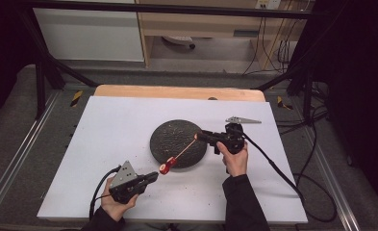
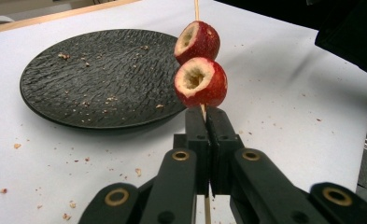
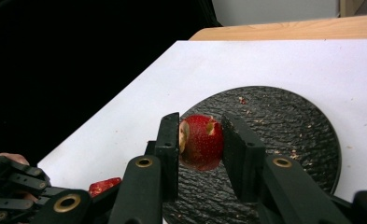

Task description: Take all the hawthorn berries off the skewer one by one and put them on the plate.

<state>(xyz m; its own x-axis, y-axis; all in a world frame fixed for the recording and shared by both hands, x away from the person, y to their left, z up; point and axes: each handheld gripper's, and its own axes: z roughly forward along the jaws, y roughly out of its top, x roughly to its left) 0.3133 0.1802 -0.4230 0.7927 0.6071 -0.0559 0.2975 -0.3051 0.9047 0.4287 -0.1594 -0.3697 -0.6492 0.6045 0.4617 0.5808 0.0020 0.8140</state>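
Red fruit pieces [image 2: 200, 70], cored and hollow, sit threaded on a thin wooden skewer [image 2: 203, 111] that slants above the near edge of the black plate [image 2: 78, 74]. My left fingers [image 2: 204, 122] are pressed together on the bare stick just below the lower piece. Another red piece [image 3: 202, 141] sits clamped between my right fingers [image 3: 202, 140], over the plate and up at the skewer's far tip [image 1: 196, 137]. The risk I see is in the threading: if the hollow core misses the point, the stick could split the soft flesh or bend and snap. Squeezing harder could crush the piece, dropping crumbs onto the white table [image 1: 109, 125].
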